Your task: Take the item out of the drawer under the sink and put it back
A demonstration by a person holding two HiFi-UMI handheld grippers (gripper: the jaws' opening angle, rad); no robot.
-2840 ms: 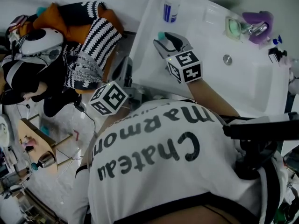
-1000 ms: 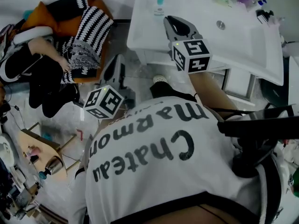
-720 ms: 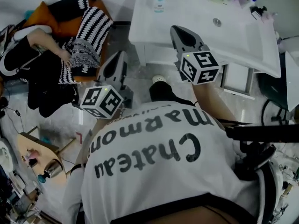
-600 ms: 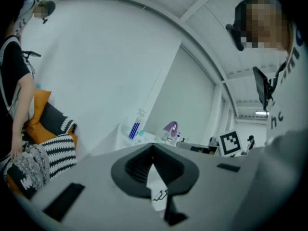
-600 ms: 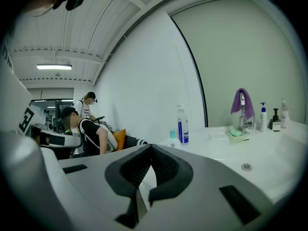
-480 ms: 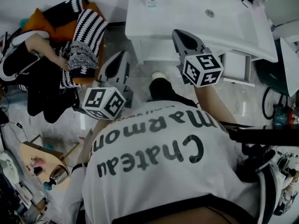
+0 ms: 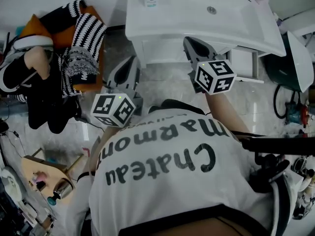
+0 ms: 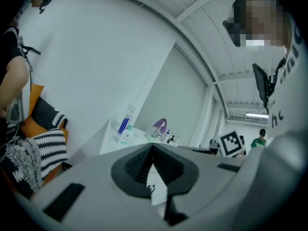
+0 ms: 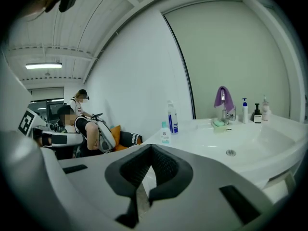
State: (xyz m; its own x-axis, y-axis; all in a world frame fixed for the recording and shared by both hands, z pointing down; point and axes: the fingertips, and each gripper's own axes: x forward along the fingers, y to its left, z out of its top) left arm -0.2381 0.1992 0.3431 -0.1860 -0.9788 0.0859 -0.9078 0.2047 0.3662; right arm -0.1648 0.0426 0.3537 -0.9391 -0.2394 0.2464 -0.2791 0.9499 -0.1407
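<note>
- Jaws of right gripper (image 9: 151,147) pressed together, nothing between them.
- Left gripper (image 8: 153,147) clenched too, empty.
- Both point toward white sink (image 7: 231,26) from in front of the person's chest.
- Right gripper's tip is near drawer unit (image 7: 162,49) under the sink; left gripper sits further back.
- Item not visible in any view.

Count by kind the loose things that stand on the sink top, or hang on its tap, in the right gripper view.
Bottles: 5
Purple cloth: 1
Soap dish: 1
Total: 7
</note>
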